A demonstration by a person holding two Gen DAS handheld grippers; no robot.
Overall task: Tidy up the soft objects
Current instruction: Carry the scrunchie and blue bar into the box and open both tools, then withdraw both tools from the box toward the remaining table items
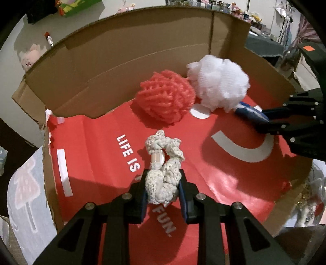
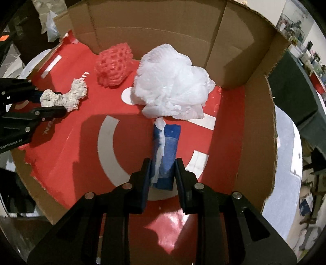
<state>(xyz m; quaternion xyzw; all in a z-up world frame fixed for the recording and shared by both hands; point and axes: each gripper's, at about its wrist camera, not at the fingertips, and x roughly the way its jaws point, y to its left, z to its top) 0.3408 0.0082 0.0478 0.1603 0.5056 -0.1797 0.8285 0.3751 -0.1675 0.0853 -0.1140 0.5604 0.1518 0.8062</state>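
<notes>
A cardboard box with a red printed floor holds the soft things. My left gripper is shut on a cream crocheted scrunchie, held low over the box floor; it also shows in the right wrist view. My right gripper is shut on the blue tag and white cord of a white mesh bath pouf, which rests on the floor by the back wall. A red foam net ball lies beside the pouf, also in the right wrist view.
The box walls rise at the back and right; its left side is torn low. A white cloth with a mushroom print lies outside on the left. Cluttered shelves stand far behind.
</notes>
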